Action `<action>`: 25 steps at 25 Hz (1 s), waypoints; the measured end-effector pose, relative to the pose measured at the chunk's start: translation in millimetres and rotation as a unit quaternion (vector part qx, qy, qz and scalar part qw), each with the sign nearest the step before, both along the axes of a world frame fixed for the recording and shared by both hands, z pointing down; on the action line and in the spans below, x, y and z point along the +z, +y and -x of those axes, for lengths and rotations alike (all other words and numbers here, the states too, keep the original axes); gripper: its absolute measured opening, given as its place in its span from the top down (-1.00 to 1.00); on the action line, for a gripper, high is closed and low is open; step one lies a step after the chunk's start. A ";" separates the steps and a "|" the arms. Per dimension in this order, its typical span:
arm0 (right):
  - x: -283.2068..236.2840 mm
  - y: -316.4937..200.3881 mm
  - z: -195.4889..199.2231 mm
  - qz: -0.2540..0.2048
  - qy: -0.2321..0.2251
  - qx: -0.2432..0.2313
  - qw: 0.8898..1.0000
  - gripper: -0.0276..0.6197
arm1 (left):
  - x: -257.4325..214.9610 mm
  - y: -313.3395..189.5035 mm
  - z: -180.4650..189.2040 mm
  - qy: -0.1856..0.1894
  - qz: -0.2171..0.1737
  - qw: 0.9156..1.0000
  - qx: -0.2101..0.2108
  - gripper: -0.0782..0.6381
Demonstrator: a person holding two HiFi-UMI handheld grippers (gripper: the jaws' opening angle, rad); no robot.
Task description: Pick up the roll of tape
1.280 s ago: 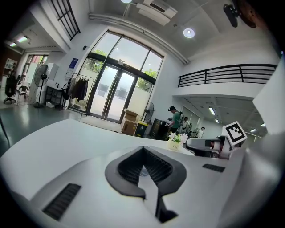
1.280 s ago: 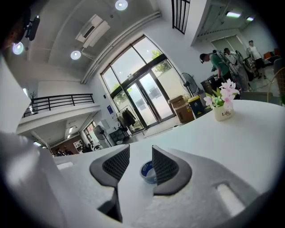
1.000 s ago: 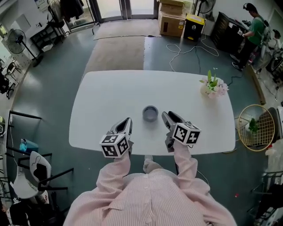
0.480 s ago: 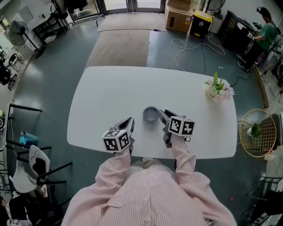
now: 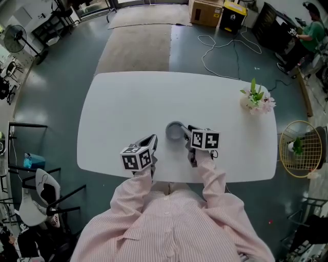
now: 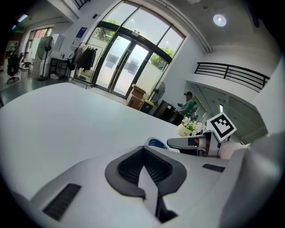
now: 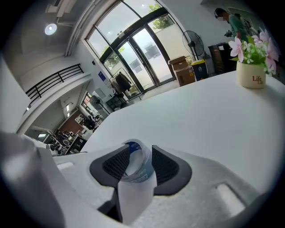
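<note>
The roll of tape (image 5: 174, 131) lies near the front middle of the white surface (image 5: 128, 97). The right gripper (image 5: 187, 131) reaches it from the right, its marker cube just behind. In the right gripper view the clear roll with its blue core (image 7: 135, 161) stands between the 2 dark pads (image 7: 165, 168) and meets them on both sides, so the right gripper (image 7: 137, 156) is pinching it. Whether the roll has left the surface cannot be told.

The left gripper (image 5: 152, 139) lies on the surface to the left of the roll, apart from it, pointing up and a little right. Its own view shows the jaws of the left gripper (image 6: 144, 165) pressed together with nothing held; past them the roll (image 6: 156, 143) and the other gripper's arm (image 6: 189, 142) show at the right.

A small pot of flowers (image 5: 255, 99) stands near the far right corner of the surface, well apart from the roll. On the floor beyond lie a tan rug (image 5: 136, 46) and a cardboard box (image 5: 205, 11).
</note>
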State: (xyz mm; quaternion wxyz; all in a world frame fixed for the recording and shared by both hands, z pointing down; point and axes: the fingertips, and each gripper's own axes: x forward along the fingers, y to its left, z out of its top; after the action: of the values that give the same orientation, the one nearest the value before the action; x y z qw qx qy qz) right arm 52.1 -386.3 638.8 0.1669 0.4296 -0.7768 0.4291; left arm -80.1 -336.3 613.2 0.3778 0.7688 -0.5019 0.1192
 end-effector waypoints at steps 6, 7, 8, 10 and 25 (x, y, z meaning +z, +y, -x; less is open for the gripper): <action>24.3 -7.8 7.2 0.026 0.029 -0.008 0.999 0.45 | 19.3 -7.4 -3.1 0.005 0.026 1.000 0.012 0.78; 27.8 -8.6 7.6 0.030 0.034 -0.008 0.999 0.45 | 21.7 -8.0 -3.6 0.005 0.029 0.999 0.014 0.78; 31.0 -9.1 7.6 0.035 0.038 -0.008 0.999 0.45 | 23.8 -8.7 -4.2 0.005 0.032 0.999 0.016 0.78; 36.7 -10.3 6.5 0.043 0.049 -0.006 0.998 0.45 | 27.5 -10.8 -5.1 0.005 0.037 0.999 0.018 0.78; 45.5 -17.3 8.7 0.063 0.091 -0.011 0.994 0.59 | 35.1 -19.2 -7.0 0.010 0.045 0.999 0.030 0.78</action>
State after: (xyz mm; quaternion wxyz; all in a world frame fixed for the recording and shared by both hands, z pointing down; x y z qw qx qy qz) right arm 43.4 -403.5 684.2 0.2686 0.4467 -0.7344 0.4347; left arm -73.2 -355.5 648.3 0.4128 0.7671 -0.4692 0.1451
